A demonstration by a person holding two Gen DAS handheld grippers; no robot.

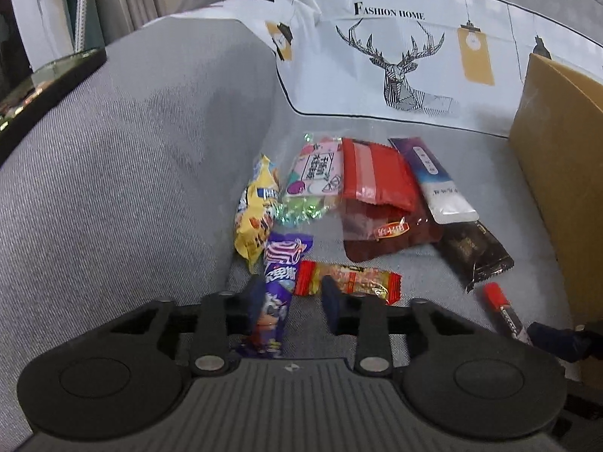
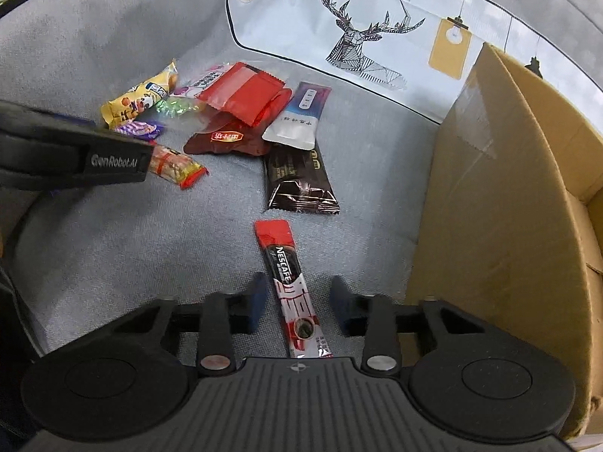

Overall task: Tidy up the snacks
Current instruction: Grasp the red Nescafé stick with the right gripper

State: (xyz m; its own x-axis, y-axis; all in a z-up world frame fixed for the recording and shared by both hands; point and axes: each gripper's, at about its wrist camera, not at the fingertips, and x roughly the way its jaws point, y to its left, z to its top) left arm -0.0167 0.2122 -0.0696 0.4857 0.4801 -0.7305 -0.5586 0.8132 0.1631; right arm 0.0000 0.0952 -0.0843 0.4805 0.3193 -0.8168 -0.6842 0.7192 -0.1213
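Both claws stand open, left claw [image 1: 290,303] astride the purple wrapper [image 1: 277,293], right claw [image 2: 296,301] astride the coffee stick [image 2: 294,282]; both packets look light, thin, slippery: pinch mid-body.

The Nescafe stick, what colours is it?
Red, black and white Nescafe stick, clearest in the right wrist view.

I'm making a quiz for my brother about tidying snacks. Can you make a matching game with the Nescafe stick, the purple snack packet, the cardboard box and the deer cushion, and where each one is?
Things:
1. Nescafe stick
2. purple snack packet
3. cardboard box
4. deer cushion

Places:
A. between the fingers of the left tongs
B. at the back of the sofa
C. between the fingers of the right tongs
D. on the seat, far right side

Pairs: 1-C, 2-A, 3-D, 4-B
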